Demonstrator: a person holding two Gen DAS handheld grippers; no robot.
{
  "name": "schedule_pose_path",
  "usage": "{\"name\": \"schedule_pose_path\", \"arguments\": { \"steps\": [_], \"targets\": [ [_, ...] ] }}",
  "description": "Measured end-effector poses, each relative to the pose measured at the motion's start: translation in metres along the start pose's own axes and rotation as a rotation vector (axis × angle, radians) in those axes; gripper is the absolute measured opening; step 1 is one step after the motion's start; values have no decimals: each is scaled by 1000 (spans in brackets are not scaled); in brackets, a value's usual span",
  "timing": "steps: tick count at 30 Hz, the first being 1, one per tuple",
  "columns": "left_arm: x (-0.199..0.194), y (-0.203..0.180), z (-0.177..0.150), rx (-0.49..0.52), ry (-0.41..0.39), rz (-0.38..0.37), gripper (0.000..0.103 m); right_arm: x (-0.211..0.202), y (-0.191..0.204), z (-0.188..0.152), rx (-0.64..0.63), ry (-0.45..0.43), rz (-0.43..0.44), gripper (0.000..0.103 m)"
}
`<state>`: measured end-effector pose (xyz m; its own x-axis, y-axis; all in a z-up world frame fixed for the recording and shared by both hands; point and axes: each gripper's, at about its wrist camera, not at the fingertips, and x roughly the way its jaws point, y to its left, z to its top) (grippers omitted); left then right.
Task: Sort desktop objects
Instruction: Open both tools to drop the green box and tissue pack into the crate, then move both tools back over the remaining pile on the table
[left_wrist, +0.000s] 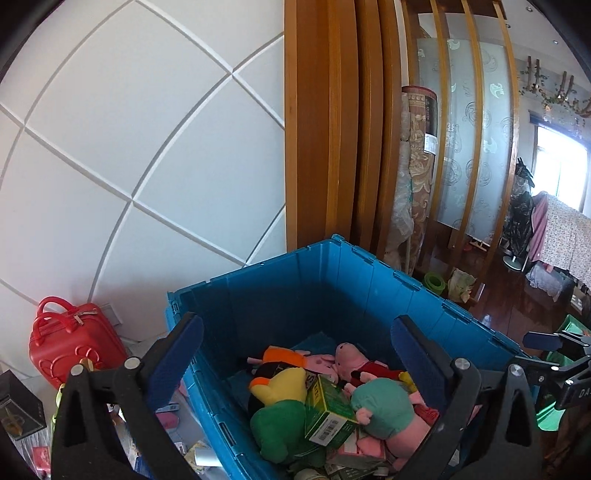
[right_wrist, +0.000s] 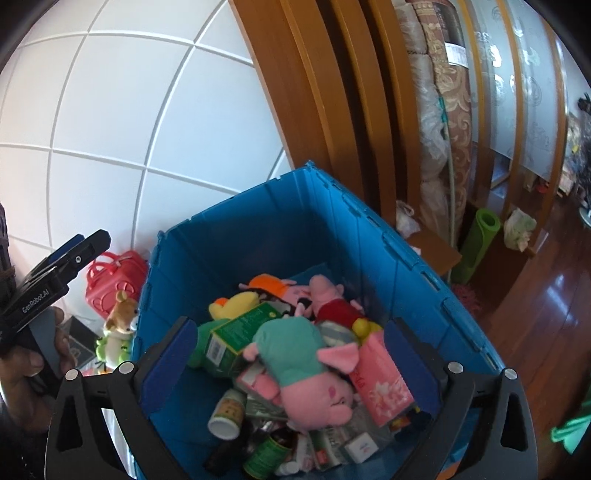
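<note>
Jar visible right wrist only; both claws empty.

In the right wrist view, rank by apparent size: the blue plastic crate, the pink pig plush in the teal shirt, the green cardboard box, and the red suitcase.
1. Blue plastic crate
2. Pink pig plush in teal shirt
3. Green cardboard box and red suitcase: similar; the suitcase is farther and partly hidden, so unranked.

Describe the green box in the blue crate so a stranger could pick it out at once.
Start at the blue crate against the white wall. On top of its pile of toys, the green box lies tilted between a yellow plush and a pig plush in a teal shirt. It is the only hard-edged green thing there, with a white barcode label on one end.
</note>
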<state>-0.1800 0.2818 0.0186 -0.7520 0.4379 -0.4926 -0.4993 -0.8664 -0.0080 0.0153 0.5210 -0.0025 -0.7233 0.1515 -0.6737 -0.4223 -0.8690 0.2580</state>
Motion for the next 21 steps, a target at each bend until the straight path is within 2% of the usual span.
{"name": "schedule_pose_path", "arguments": {
  "steps": [11,14,21],
  "targets": [
    [-49,32,-18,-49,24,63,103,-6,43,-10,-76,20,36,103],
    [-65,48,-29,-88,49,102,103,-10,63,-18,-118,34,25,103],
    [-113,85,-61,-126,79,204,103,-22,106,-45,-175,73,62,103]
  ]
}}
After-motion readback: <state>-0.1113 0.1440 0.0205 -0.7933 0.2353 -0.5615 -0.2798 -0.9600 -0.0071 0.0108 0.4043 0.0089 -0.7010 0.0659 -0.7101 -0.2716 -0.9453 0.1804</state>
